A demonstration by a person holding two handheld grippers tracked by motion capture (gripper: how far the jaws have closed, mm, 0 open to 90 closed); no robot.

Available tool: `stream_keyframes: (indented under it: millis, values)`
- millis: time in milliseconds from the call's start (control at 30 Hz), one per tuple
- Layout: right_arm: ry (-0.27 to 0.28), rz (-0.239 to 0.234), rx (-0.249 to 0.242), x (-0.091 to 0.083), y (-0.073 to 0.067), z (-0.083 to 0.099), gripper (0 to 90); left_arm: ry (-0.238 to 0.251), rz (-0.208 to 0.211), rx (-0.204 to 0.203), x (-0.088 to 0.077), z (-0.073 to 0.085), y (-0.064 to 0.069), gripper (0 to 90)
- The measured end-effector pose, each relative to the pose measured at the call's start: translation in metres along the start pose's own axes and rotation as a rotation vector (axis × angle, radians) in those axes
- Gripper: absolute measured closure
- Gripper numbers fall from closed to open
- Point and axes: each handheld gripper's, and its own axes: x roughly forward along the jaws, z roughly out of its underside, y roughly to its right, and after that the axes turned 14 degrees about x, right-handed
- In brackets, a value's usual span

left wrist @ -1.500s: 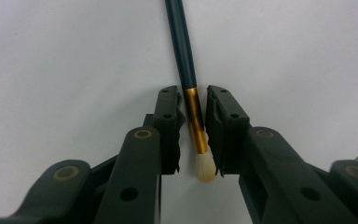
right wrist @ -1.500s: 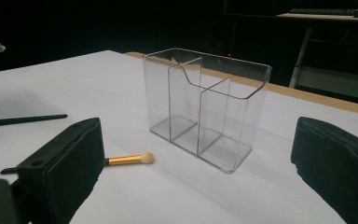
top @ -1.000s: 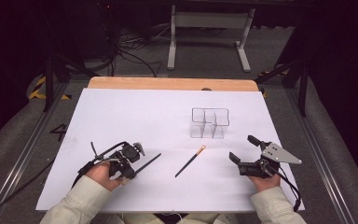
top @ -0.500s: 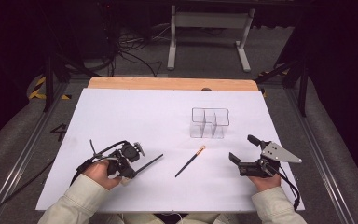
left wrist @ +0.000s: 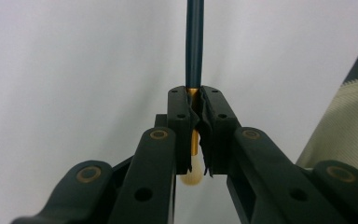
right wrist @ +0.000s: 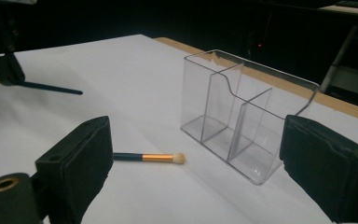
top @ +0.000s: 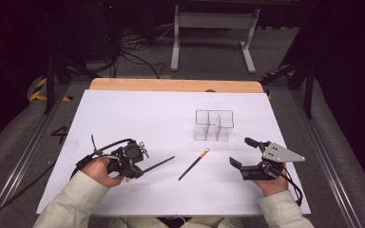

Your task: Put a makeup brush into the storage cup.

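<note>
While the left gripper [top: 140, 166] is clamping its jaws on the gold collar of a dark-handled brush [left wrist: 195, 56], the pale tuft of that brush is sticking out behind the pads and the handle is pointing away over the white table sheet [top: 138, 118]. From the high view, this held brush [top: 159, 164] is angling toward the middle of the table, its far end sitting close to the sheet.

A second brush [top: 193, 164], same dark handle, gold collar and pale tip, is lying flat on the sheet between the two grippers, touching neither. Its tip is pointing toward a clear plastic organizer [top: 213, 125] with upright dividers, which is standing just beyond it and slightly to the right, apart from it.

The right gripper [top: 245, 153] is resting near the right front of the sheet, its jaws standing wide with nothing between them; they have just been narrowing a little. From the right gripper view, the loose brush [right wrist: 149, 157] is lying just past the left pad and the organizer [right wrist: 242, 112] is standing between the pads, farther off.
</note>
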Motion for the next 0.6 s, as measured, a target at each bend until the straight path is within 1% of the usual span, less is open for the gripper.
stream_keyframes:
  millis: [33,67,100,133,233,267,333,400,467,533,567,600]
  values:
    - [-0.012,-0.008,-0.005,0.000,-0.002,-0.002,12.0,0.000,0.000,0.000,0.000,0.000,0.000,83.2]
    - [-0.012,-0.008,-0.005,0.000,-0.002,-0.002,12.0,0.006,0.011,0.012,-0.002,-0.001,0.000,83.2]
    - [-0.026,-0.024,-0.015,0.001,-0.003,-0.004,13.1,0.015,0.016,0.027,-0.003,-0.003,0.001,83.2]
    - [-0.039,-0.022,-0.019,0.001,-0.004,-0.005,13.7,0.017,0.023,0.043,-0.005,-0.004,0.002,83.2]
    - [-0.085,-0.028,-0.021,0.003,-0.008,-0.011,16.1,0.016,0.028,0.068,-0.006,-0.009,0.003,83.2]
    - [-0.095,-0.032,-0.023,0.003,-0.009,-0.012,18.5,0.011,0.033,0.076,-0.006,-0.011,0.003,83.2]
    - [-0.108,-0.063,-0.029,0.003,-0.012,-0.017,23.1,0.005,0.035,0.088,-0.007,-0.015,0.004,83.2]
    - [-0.127,-0.088,-0.056,0.004,-0.018,-0.022,29.3,0.002,0.036,0.103,-0.008,-0.018,0.003,83.2]
    - [-0.146,-0.105,-0.083,0.005,-0.022,-0.027,34.8,0.005,0.040,0.106,-0.008,-0.019,0.003,83.2]
    - [-0.156,-0.123,-0.104,0.007,-0.025,-0.031,41.4,0.006,0.065,0.126,-0.009,-0.022,0.002,83.2]
    - [-0.159,-0.136,-0.115,0.009,-0.027,-0.033,46.6,0.005,0.072,0.130,-0.010,-0.023,0.002,83.2]
    - [-0.159,-0.136,-0.115,0.009,-0.027,-0.033,46.6,0.005,0.072,0.130,-0.010,-0.023,0.002,83.2]
